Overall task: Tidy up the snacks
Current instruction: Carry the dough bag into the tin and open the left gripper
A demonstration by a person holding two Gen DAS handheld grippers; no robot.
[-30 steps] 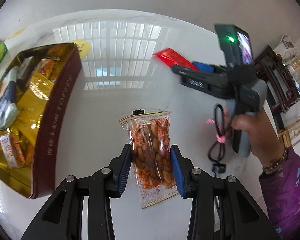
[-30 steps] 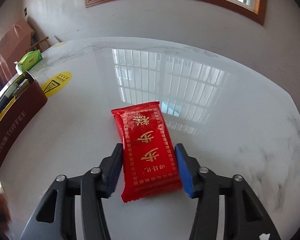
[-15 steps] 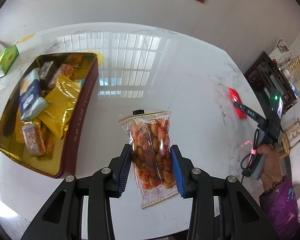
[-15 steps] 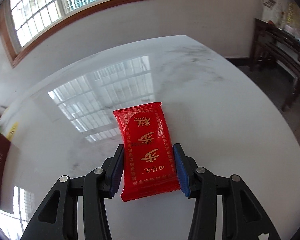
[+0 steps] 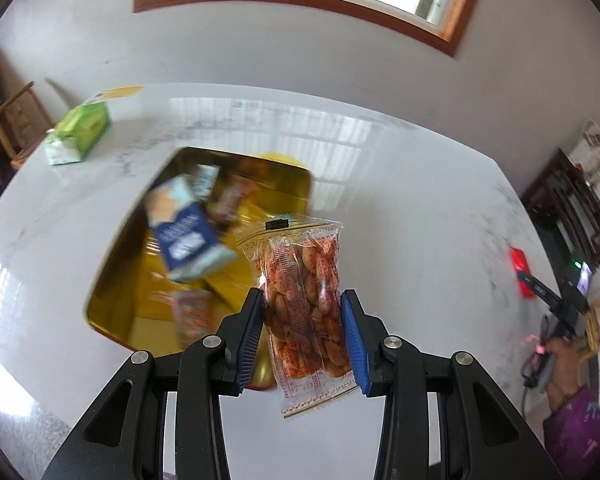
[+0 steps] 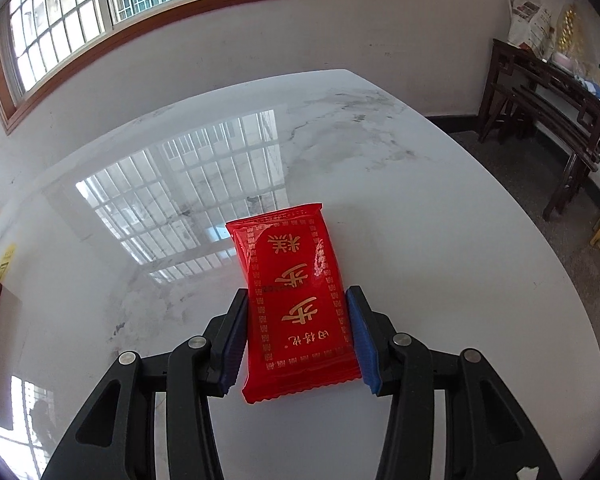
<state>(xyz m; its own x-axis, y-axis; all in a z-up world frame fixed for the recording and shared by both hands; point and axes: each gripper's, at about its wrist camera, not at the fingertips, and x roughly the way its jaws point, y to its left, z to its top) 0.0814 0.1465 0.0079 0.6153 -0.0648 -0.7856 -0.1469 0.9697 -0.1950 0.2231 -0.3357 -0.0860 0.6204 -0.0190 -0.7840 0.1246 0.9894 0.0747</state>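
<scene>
Both wrist views look steeply down, sharing the marble table [image 5: 412,184].

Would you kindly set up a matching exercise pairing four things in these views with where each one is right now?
Things:
1. clear packet of peanuts
2. red packet
3. blue and white packet
4. green box

Places:
A. lying in the gold tin
B. on the white table, near its far left edge
C. between the pads of the left gripper
D. between the pads of the right gripper

Pairs: 1-C, 2-D, 3-A, 4-B
</scene>
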